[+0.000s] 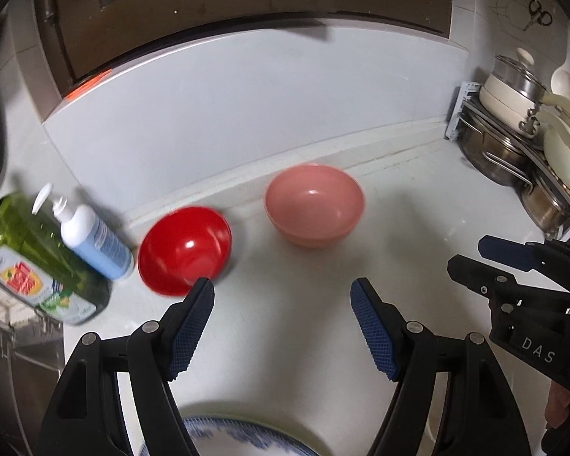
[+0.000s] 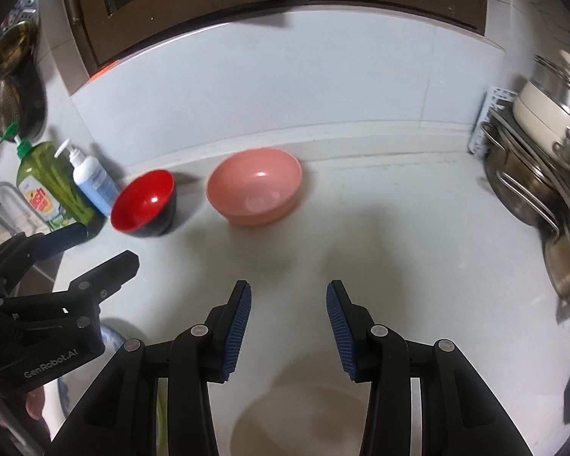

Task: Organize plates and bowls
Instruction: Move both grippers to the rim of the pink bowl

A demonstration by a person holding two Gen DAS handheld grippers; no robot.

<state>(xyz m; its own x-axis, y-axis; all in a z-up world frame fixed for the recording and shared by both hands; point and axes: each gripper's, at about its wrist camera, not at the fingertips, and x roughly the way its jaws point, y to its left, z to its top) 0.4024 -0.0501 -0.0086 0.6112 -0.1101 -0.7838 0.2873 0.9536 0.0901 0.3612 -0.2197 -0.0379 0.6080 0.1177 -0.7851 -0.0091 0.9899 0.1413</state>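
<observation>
Bowls first: 2 of them sit on the white counter (image 1: 418, 205), and the pink bowl (image 1: 314, 205) serves best as the landmark. It stands upright and empty near the back wall. The red bowl (image 1: 184, 250), red inside and dark outside, is just beside it on the sink side, close but with a clear strip of counter between them, so they are not nested. Beyond the red bowl, farther from the pink one, stand a green dish-soap bottle (image 1: 30, 254) and a white pump bottle (image 1: 95, 239). On the opposite side of the pink bowl, well apart, a rack of pots (image 1: 520, 144) fills the corner.

Nearer the person than the pink bowl, the rim of a blue-patterned plate (image 1: 239, 437) shows at the bottom edge of the left wrist view, and a pale tan dish (image 2: 304, 414) lies below the right gripper; whether that one is a plate or a bowl is hard to tell.

The left gripper (image 1: 283, 300) stands wide apart with nothing between its pads. The right gripper (image 2: 288, 304) is parted more narrowly and is also empty.

As a judgement, the task looks only partly done: the 2 bowls are grouped but unstacked, and the plate and tan dish lie apart from them. With both tools free, nesting the red bowl into the pink bowl and gathering the flat pieces seem to remain.
</observation>
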